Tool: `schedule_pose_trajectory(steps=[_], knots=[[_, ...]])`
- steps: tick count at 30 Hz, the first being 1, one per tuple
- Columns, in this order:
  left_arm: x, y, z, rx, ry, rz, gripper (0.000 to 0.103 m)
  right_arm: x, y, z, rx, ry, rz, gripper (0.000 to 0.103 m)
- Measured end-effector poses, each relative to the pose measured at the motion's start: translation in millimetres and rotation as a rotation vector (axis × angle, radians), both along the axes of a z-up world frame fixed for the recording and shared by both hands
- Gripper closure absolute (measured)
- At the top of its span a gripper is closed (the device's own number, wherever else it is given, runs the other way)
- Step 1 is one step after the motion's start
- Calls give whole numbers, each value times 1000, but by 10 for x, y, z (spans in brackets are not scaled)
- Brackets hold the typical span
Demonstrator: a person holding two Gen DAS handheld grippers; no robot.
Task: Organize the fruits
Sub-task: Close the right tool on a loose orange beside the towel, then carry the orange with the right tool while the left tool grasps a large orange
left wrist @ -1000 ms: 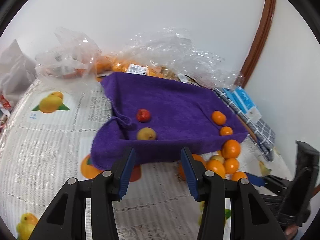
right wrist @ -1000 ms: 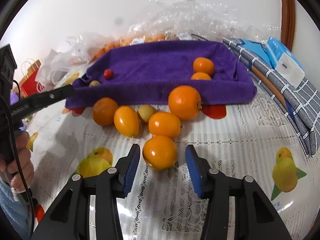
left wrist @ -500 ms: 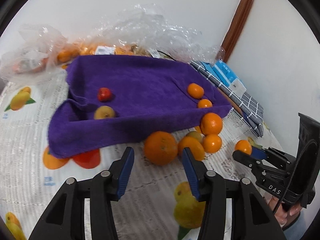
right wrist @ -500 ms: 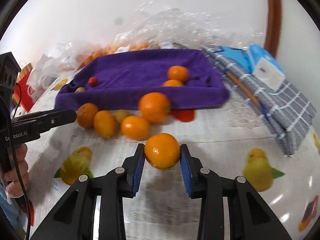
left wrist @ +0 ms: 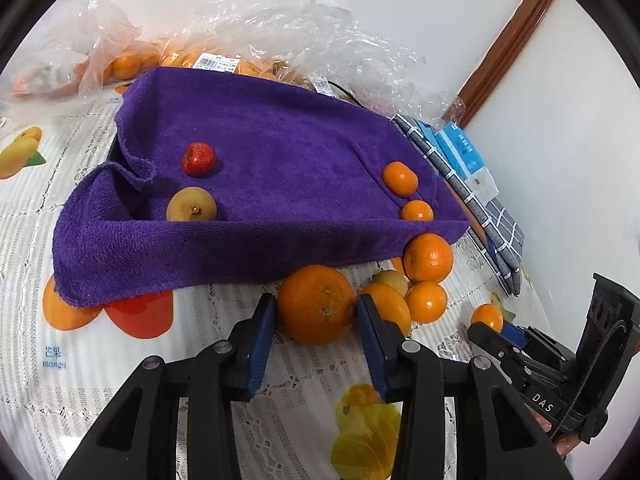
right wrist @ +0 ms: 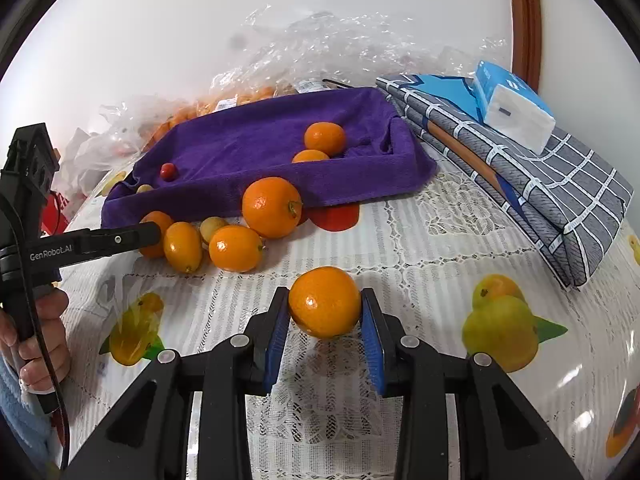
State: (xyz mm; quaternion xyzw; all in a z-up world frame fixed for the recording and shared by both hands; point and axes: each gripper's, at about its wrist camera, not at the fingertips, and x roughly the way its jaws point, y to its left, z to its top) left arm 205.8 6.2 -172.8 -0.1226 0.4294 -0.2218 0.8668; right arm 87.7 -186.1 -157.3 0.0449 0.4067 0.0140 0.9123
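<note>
Blue-padded fingers of the right gripper [right wrist: 324,320] clamp a small orange [right wrist: 324,302] on both sides, holding it above the fruit-print tablecloth [right wrist: 420,240], nearer than the loose pile of fruit. The left gripper [left wrist: 316,322] straddles a large orange [left wrist: 316,304] lying on the cloth at the near edge of the purple towel [left wrist: 280,152]; its right pad touches the fruit, while the left pad stands just beside it with a thin gap, so the jaws are moderately wide and not clamped. To the right of this orange more oranges [left wrist: 427,257] crowd together against the towel's edge. On the towel lie a red fruit [left wrist: 198,159] and a yellowish fruit [left wrist: 191,209] at left, and two small oranges [left wrist: 400,178] at far right.
</note>
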Motion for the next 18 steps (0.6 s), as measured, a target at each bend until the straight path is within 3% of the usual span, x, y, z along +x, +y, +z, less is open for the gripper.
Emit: schedule_pose_trajectory(steps=[8,18], knots=[[-38,54,55,-16,-26,19,64,-10,-83,-5,35,-6,-35,68],[-17,-83,-26,53,-14,0,59,24,-44,-25,11,12,-39,68]])
